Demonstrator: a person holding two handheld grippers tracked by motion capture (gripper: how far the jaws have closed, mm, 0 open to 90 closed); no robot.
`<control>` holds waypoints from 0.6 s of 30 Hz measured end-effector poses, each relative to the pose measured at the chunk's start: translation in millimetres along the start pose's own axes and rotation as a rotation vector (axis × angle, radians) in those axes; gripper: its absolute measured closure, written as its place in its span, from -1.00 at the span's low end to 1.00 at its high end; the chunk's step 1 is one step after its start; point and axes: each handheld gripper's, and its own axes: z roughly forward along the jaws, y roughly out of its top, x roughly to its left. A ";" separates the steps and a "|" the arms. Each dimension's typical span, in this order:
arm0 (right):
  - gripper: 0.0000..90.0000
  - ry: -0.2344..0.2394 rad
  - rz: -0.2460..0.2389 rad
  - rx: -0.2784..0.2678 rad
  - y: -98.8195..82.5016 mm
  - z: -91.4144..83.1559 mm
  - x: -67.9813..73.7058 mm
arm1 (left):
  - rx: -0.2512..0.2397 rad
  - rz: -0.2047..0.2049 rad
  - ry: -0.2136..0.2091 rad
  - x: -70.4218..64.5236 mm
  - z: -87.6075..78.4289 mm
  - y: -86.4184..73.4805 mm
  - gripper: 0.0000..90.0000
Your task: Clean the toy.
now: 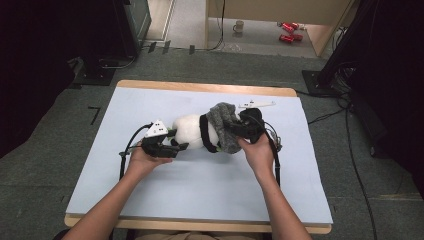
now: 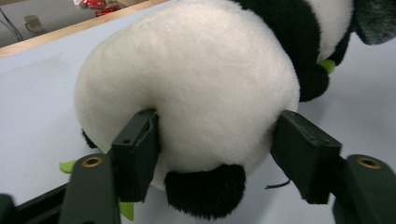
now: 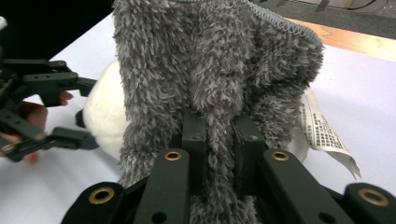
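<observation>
1. We find the plush panda [image 1: 192, 131] lying at frame centre on the counter [image 1: 200, 185].
2. Our left gripper [image 2: 215, 140] has its fingers spread around the panda's white rump; we cannot tell whether they press.
3. Our right gripper [image 3: 219, 140] has its fingers pinching the grey fleece hat [image 3: 210, 70] on the panda's head.

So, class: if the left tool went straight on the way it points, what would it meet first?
The left tool would meet the plush panda's white rump, which already sits between its jaws.
</observation>
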 end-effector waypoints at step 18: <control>0.80 0.146 -0.082 -0.046 26.1 -40.5 56.4 | 0.136 -0.306 -0.128 -2.4 -28.6 28.6 0.57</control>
